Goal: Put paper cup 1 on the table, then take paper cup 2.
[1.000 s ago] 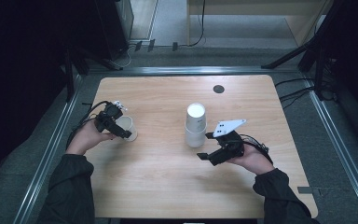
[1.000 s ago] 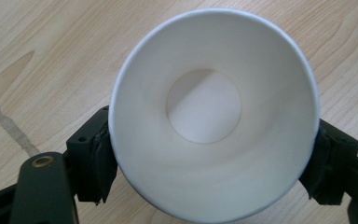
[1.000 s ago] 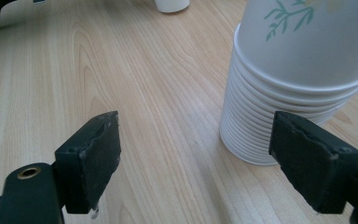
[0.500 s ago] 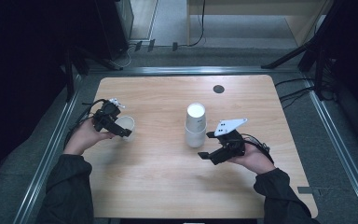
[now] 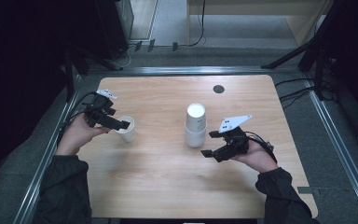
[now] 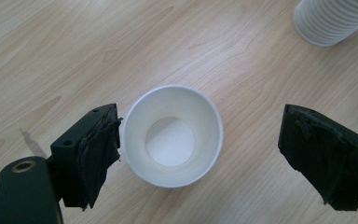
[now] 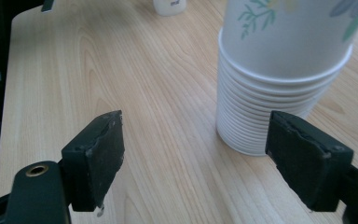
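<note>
We see the left gripper hanging over the left part of the table, its jaws spread wide and just lately opened further; in the left gripper view a single white paper cup stands upright on the wood below, mouth up and empty, with one pad just beside its rim and the other pad well clear of it, so nothing is gripped. In the high view that cup sits near the table's left edge, right under the gripper's tips. The right gripper rests low over the table toward its right side, a grey three-cornered plate on top of it, jaws also standing wide though they have just been closing a little, with nothing between them. Just beside its tips stands the stack of paper cups, upside down, near the table's middle; in the right gripper view the stack rises close ahead toward the right-hand jaw, its many rims layered and a leafy print on the outermost cup. A small dark round disc lies farther back on the table.
</note>
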`<control>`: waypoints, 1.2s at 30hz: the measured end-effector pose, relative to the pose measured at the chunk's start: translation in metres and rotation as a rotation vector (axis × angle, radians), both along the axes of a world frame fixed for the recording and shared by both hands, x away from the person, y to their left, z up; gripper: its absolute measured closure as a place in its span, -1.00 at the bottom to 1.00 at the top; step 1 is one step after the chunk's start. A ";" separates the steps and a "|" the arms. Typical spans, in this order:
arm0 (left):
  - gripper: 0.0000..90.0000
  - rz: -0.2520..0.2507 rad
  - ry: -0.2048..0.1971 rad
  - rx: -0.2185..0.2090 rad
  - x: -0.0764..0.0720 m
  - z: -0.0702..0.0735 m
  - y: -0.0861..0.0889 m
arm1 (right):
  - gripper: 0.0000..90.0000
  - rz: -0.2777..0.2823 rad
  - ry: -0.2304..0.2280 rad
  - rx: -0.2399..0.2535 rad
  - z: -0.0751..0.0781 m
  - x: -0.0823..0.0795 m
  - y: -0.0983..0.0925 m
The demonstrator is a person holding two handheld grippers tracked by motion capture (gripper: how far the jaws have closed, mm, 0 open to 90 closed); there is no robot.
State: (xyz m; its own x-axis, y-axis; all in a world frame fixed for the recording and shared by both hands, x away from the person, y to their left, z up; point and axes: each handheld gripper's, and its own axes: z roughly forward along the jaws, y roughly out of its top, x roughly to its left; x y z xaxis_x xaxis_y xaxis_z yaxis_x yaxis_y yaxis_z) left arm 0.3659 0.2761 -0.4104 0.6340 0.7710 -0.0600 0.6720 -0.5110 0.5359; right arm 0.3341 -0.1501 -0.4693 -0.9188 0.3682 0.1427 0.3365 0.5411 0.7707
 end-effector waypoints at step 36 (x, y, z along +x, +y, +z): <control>-0.69 -0.209 -0.002 -0.157 -0.021 -0.017 -0.074 | -0.46 -0.045 -0.047 -0.037 0.025 0.026 -0.018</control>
State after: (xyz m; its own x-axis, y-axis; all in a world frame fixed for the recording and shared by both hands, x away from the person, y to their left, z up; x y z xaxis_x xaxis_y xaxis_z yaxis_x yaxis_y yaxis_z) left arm 0.3444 0.2025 -0.4272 0.7790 0.6044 -0.1672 0.5593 -0.5491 0.6210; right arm 0.3597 -0.1676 -0.4446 -0.9066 0.4133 0.0851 0.3248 0.5547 0.7661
